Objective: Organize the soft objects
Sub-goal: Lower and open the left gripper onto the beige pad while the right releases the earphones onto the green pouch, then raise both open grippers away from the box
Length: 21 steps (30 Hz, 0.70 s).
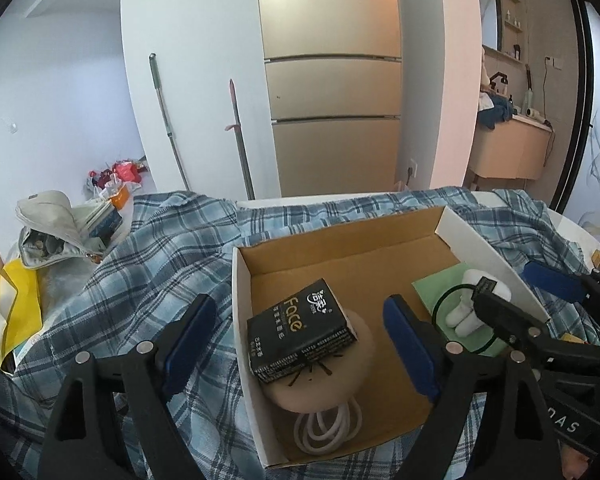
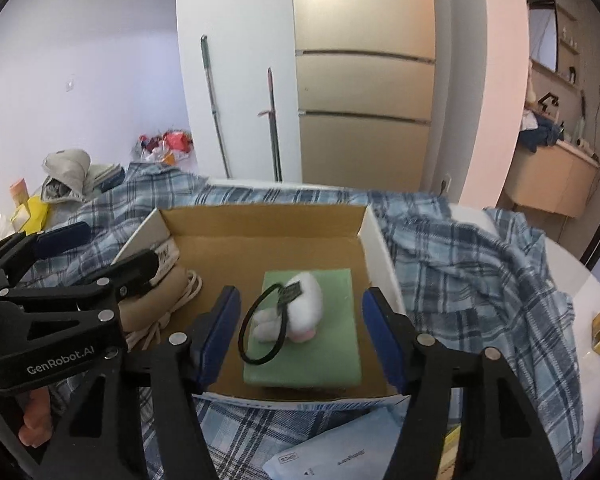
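Item: small white plush toy [image 2: 306, 306] with a black elastic hair loop [image 2: 260, 326] attached, lying on a pale green rectangular sponge pad [image 2: 324, 354] in the right half of the shallow open cardboard box [image 2: 260, 232] on the plaid-covered table [image 2: 460, 280]. Position: directly ahead of the right gripper [image 2: 298, 334], whose jaws stand released on either side of it without touching; its long axis runs roughly along the line the jaws point, slightly slanted. The left gripper [image 1: 298, 342], jaws also released and empty, straddles the box's left wall near the black rectangular tissue pack [image 1: 300, 338], so the right hand looks nearer to the plush.
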### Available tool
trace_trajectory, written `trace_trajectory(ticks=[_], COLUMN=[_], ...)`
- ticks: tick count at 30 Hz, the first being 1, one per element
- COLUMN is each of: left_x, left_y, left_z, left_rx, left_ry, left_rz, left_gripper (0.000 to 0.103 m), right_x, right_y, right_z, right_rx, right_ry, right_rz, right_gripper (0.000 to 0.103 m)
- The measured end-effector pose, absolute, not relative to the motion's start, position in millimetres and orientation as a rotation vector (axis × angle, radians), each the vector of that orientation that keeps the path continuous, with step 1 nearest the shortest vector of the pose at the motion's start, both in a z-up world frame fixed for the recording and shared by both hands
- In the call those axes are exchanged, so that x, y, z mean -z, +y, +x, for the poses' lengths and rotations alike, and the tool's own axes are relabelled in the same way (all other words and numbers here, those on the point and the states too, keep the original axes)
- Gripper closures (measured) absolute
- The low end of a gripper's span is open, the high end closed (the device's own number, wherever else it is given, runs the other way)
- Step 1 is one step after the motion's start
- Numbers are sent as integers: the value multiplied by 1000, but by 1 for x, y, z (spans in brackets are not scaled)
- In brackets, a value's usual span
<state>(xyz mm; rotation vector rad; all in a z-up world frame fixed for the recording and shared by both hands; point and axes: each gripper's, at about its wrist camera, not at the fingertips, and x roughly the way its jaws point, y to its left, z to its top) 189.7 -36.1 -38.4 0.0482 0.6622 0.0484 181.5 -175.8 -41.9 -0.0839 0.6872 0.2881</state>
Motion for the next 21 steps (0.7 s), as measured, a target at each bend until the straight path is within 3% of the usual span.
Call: trace_trajectory(ticks=[10,21], left_x=[25,-47], left_y=[-39,-44], left_z=[178,122], left_rx=[-57,-41], left_ry=[606,385], left_rz=[66,25], left_gripper=[16,16], right_x=[34,-42], right_y=[-180,-198], right_z=[179,144], right_rx=[-234,-202], right_ry=[640,419], right_rz=[-100,-83], right_gripper=[40,39])
